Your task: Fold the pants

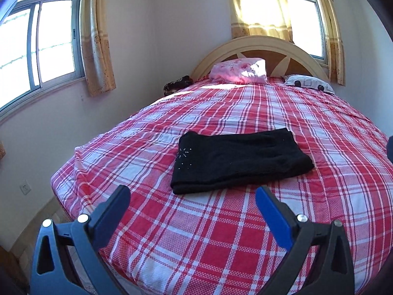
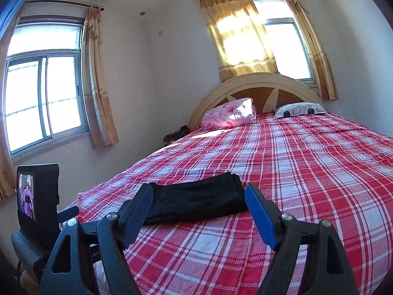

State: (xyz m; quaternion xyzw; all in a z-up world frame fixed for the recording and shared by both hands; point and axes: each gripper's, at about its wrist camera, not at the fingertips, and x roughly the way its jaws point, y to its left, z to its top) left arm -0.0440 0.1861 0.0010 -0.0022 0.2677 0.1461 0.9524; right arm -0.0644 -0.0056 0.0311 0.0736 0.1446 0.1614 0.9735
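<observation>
Although the pants (image 1: 239, 159) already lie as a compact black rectangle on the plaid bed (image 1: 221, 241), near its foot end, the handling notes stand. Fabric looks soft, knit, light — limp, no stiffness, likely to sag and unfold if lifted by one layer. Best hold, in my judgement: pinch all layers together at the thick folded edge facing the cameras, one corner per side. Left hand-held gripper (image 1: 192, 196) — jaws spread wide, nothing between. Right hand-held gripper (image 2: 199, 194) likewise parted and empty, short of the cloth.
</observation>
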